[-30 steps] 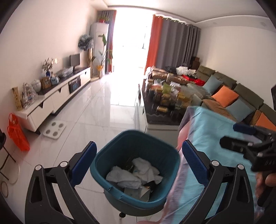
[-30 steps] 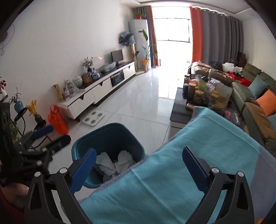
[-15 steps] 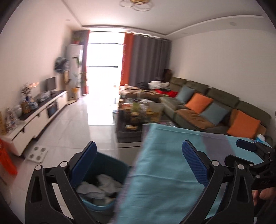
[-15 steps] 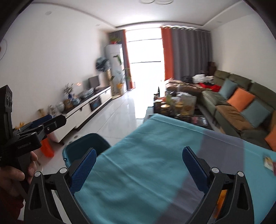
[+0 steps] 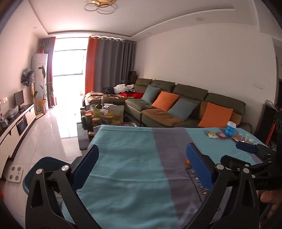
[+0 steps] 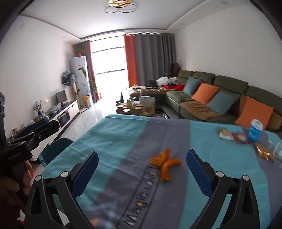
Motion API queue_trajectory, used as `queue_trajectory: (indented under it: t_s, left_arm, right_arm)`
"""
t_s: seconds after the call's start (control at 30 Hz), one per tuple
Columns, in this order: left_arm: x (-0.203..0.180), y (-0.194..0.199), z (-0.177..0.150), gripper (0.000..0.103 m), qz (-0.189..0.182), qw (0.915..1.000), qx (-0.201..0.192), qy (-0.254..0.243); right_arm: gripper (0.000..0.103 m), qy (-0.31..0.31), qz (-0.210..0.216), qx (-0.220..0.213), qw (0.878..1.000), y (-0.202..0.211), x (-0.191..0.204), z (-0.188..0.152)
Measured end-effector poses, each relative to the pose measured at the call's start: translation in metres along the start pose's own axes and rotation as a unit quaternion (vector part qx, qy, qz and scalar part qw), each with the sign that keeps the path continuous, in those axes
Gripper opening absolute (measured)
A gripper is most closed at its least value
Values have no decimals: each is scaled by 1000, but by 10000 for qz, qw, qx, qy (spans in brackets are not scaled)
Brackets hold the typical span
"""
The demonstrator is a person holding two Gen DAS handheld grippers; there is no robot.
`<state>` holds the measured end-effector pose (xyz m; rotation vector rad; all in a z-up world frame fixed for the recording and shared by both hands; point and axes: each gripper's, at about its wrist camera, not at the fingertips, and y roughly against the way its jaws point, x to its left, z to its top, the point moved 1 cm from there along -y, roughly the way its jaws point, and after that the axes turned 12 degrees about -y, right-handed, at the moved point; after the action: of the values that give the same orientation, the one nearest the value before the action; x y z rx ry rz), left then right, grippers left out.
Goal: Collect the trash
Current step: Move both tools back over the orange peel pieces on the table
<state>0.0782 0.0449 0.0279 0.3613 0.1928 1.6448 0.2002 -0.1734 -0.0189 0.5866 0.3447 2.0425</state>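
Ahead, orange peel (image 6: 164, 163) between right gripper (image 6: 141, 169) fingers (image 6: 198, 169)

We're in a long living room with white walls (image 6: 220, 44) and glossy pale floor tiles (image 5: 52, 130). At the far end a big window (image 5: 68, 61) is totally blown out with daylight, flanked by orange and grey curtains (image 5: 112, 65). Olive sectional sofa (image 5: 190, 98) runs along the right wall, with orange and blue-grey cushions (image 5: 165, 101) on it. Left side has a low white TV cabinet (image 5: 15, 126) with a small screen, plus a tall standing air conditioner (image 5: 41, 70) near the window. Gold ring ceiling light (image 6: 120, 6) overhead, and a cluttered coffee table (image 5: 102, 114) mid-room
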Motion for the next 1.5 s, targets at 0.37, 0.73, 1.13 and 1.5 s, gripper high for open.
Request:
queue_trajectory:
  t_s: [0.37,0.73,1.13,1.5]
  left_arm:
    - [-35,-15,0,97,-552,9981,84,-253]
    - [-48,-54,-7,97,-694,9955,420,-490]
    - [-47,-98,-7,97,-762,9931,733,-503]
    - [-64,-134,-7,97,-932,9886,969,-685]
  right_arm:
    - [96,-386,-533,-92,9978,9,-40,-14]
    - [73,-320,-781,683,9941,-50,-55,-18]
    - [48,-270,-726,1580,9844,-100,-61,-27]
    - [17,-370,-540,1790,9817,-111,-65,-33]
